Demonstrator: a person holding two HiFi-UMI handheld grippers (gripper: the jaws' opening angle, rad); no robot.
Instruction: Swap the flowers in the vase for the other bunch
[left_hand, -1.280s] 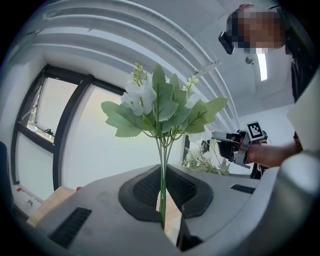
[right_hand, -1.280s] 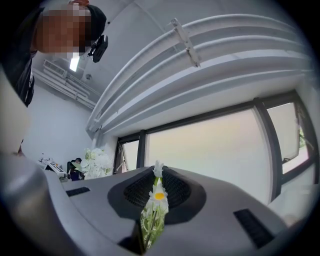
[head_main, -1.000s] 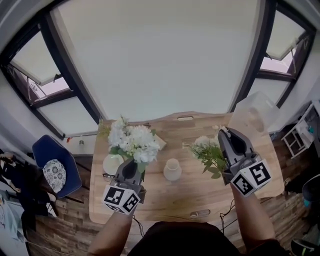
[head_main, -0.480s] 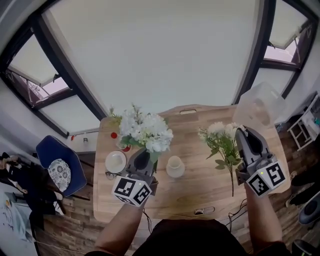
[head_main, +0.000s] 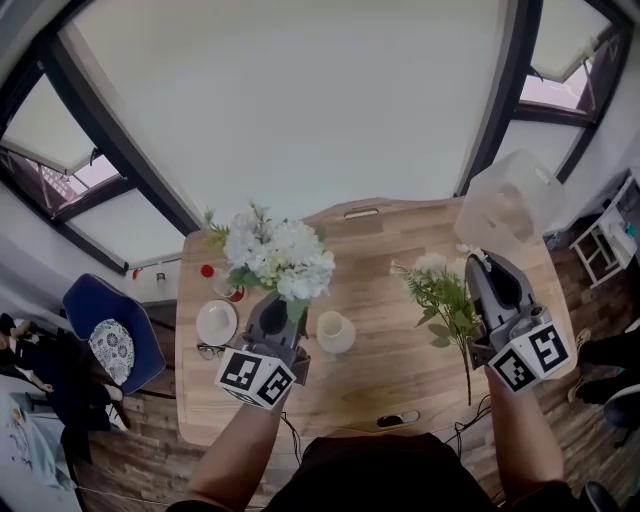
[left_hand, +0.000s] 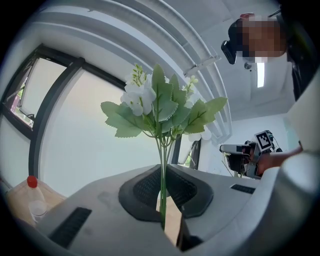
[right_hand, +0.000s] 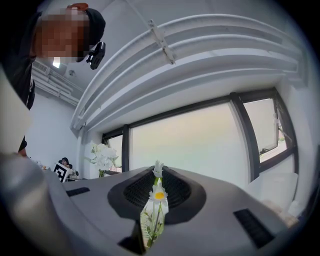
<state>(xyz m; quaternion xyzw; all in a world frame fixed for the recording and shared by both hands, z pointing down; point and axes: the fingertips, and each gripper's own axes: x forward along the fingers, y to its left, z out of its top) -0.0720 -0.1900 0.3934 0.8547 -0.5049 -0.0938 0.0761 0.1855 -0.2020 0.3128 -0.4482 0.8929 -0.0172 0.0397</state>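
Note:
My left gripper (head_main: 280, 308) is shut on the stems (left_hand: 162, 200) of a full white bouquet (head_main: 275, 255), which stands upright just left of the cream vase (head_main: 335, 332). No flowers stand in the vase. My right gripper (head_main: 487, 275) is shut on a thinner green bunch with small white daisies (head_main: 440, 295), held over the right of the wooden table (head_main: 380, 375); its long stem hangs down beside the gripper. In the right gripper view a daisy (right_hand: 158, 196) sits between the jaws.
A white plate (head_main: 216, 322), a red-capped bottle (head_main: 208, 272) and a pair of glasses (head_main: 210, 351) lie left of the bouquet. A clear plastic container (head_main: 505, 205) stands at the table's far right corner. A blue chair (head_main: 105, 330) is beside the table's left edge.
Both hands have shifted across the table with their bunches. The white bouquet has come closer to the vase, and the green bunch has moved right, away from it.

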